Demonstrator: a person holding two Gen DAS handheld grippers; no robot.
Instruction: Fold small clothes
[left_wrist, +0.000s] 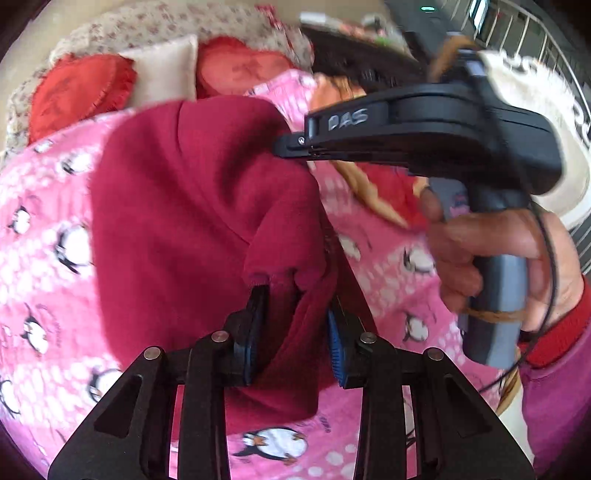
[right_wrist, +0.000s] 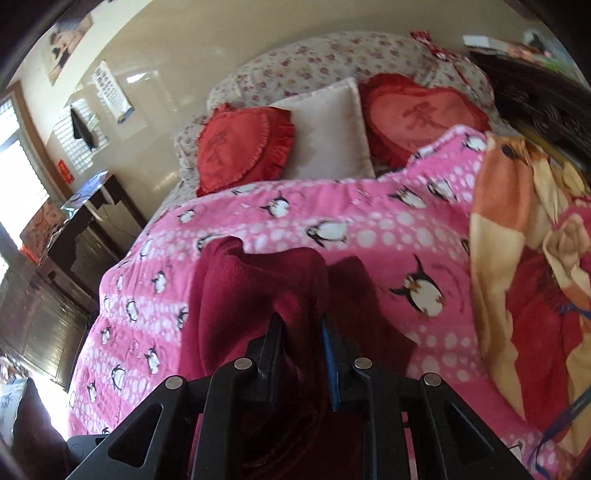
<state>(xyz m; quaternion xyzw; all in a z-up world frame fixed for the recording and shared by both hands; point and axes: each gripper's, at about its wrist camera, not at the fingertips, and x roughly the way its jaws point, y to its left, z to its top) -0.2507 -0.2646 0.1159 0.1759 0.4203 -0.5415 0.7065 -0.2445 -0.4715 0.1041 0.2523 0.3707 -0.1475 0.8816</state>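
Observation:
A dark red knit garment (left_wrist: 177, 221) hangs over the pink penguin bedspread (left_wrist: 40, 280), held up by both grippers. My left gripper (left_wrist: 293, 295) is shut on a bunched edge of it. My right gripper (left_wrist: 295, 147) comes in from the right, its fingers closed flat on the garment's upper edge. In the right wrist view the garment (right_wrist: 251, 295) drapes between and over the fingers of my right gripper (right_wrist: 301, 325), which is shut on it. The lower part of the cloth is hidden behind the gripper bodies.
Two red heart cushions (right_wrist: 240, 151) and a cream pillow (right_wrist: 328, 136) lie at the head of the bed. An orange and red blanket (right_wrist: 524, 280) is piled on the right. Dark wooden furniture (right_wrist: 74, 236) stands on the left by the wall.

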